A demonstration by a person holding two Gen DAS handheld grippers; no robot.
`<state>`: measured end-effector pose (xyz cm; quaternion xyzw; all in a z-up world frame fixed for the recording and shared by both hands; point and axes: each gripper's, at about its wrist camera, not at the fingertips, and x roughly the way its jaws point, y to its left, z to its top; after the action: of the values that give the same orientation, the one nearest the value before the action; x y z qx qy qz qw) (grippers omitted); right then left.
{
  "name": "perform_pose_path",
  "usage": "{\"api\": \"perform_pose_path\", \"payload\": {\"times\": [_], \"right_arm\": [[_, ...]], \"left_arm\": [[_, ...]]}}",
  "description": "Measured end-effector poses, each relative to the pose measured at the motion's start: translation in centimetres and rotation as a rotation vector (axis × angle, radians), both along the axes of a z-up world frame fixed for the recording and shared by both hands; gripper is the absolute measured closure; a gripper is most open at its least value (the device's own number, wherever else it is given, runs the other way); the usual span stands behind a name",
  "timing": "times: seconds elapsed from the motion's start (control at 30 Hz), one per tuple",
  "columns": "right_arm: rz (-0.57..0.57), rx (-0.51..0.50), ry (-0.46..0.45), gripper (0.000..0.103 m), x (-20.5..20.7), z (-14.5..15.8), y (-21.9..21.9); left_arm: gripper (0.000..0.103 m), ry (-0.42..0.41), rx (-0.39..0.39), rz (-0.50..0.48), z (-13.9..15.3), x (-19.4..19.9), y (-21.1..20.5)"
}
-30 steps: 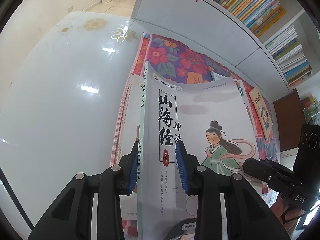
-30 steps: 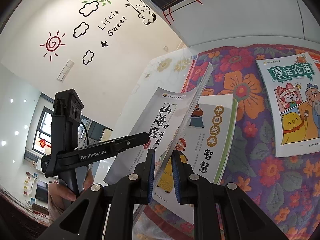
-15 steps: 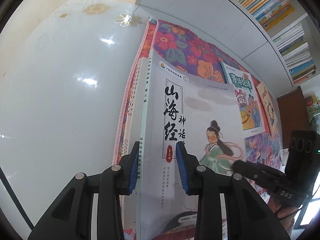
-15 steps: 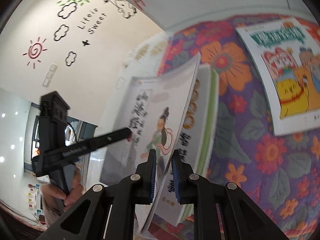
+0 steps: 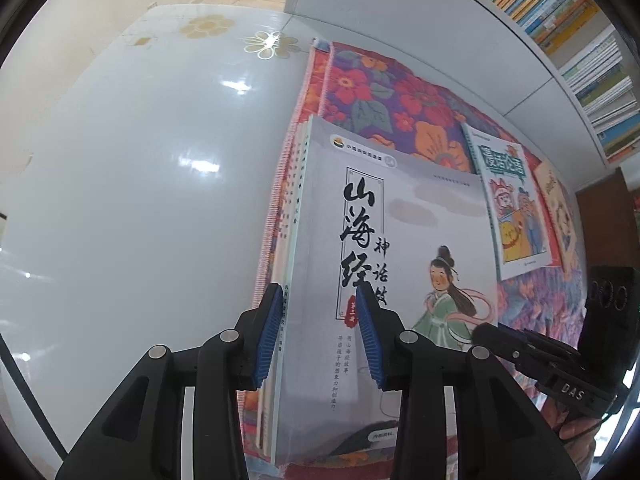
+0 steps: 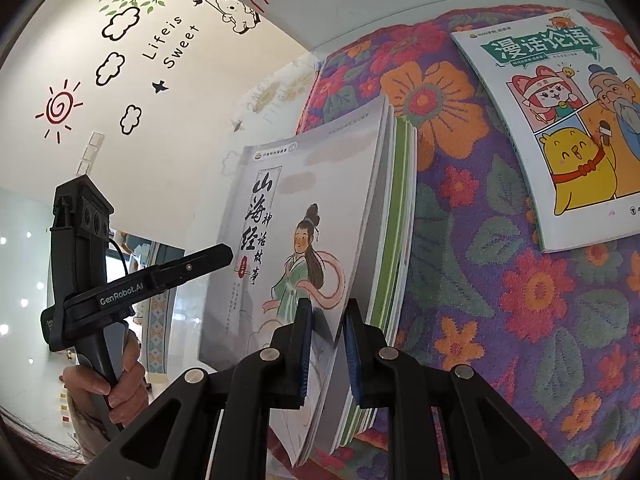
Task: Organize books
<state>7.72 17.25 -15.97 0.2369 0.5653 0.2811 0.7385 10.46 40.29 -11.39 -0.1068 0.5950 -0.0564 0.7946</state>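
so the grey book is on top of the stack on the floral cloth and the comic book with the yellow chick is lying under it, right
Not quite. The comic book is not under the grey book; it lies apart, flat on the floral cloth, as the right wrist view shows. The grey book does top the stack.

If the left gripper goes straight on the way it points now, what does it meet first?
Probably the spine edge of the grey book, which lies between the opening jaws of the left gripper; that book tops the stack on the flowered cloth. Depth is unclear.

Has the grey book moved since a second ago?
Yes. In the right wrist view, the grey book has dropped flatter, nearly closing the gap over the green-edged book lying on the floral cloth.
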Motion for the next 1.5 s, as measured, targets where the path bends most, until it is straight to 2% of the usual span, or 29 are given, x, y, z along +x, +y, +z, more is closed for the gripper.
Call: {"api": "perform_pose_path", "payload": {"times": [0.27, 0.37, 0.47, 0.63, 0.77, 0.9, 0.97, 1.0, 1.03, 1.1, 1.2, 1.33, 1.4, 1.5], "right_arm": [[-0.053, 0.016, 0.016, 0.087, -0.4, 0.3, -1.9], [-0.083, 0.062, -0.002, 0.087, -0.8, 1.1, -4.1], [-0.128, 0.059, -0.026, 0.084, -1.3, 2.3, -7.4], [-0.281, 0.011, -0.110, 0.083, -1.9, 4.7, -16.5], [-0.383, -0.126, -0.167, 0.083, -1.5, 6.4, -25.1], [-0.418, -0.177, -0.190, 0.083, -0.1, 7.7, -32.6], [-0.437, -0.265, -0.234, 0.083, 1.0, 8.7, -35.8], [-0.427, -0.283, -0.265, 0.081, 1.7, 9.2, -37.3], [-0.411, -0.277, -0.280, 0.074, 2.3, 9.4, -38.3], [-0.400, -0.286, -0.291, 0.067, 4.2, 9.1, -40.6], [-0.369, -0.302, -0.272, 0.067, 7.4, 7.2, -43.6], [-0.313, -0.324, -0.243, 0.067, 11.0, 4.3, -45.9], [-0.280, -0.365, -0.210, 0.067, 12.6, 2.8, -46.5], [-0.264, -0.412, -0.229, 0.067, 14.0, 1.7, -47.4]], "left_arm": [[0.068, -0.036, 0.040, 0.051, 1.7, -0.5, -0.3], [0.068, -0.058, 0.033, 0.065, 2.8, -0.6, -1.4], [0.068, -0.080, 0.012, 0.058, 3.7, -0.6, -4.0], [0.068, -0.099, -0.015, -0.012, 4.0, 0.0, -11.3], [0.068, -0.086, -0.069, -0.041, 3.2, 0.9, -17.9], [0.068, -0.080, -0.112, -0.062, 2.3, 2.1, -25.4], [0.068, -0.078, -0.133, -0.074, 1.7, 2.6, -29.0], [0.068, -0.076, -0.139, -0.077, 1.2, 3.0, -30.8], [0.068, -0.071, -0.146, -0.073, 0.8, 3.3, -32.4], [0.068, -0.062, -0.191, -0.060, -0.2, 4.0, -35.3], [0.068, -0.039, -0.292, -0.051, -1.9, 5.4, -38.9], [0.068, -0.014, -0.319, -0.013, -4.0, 7.0, -42.2], [0.068, -0.023, -0.340, -0.022, -4.5, 7.6, -43.5], [0.068, -0.033, -0.340, -0.054, -5.0, 8.2, -45.1]]}}
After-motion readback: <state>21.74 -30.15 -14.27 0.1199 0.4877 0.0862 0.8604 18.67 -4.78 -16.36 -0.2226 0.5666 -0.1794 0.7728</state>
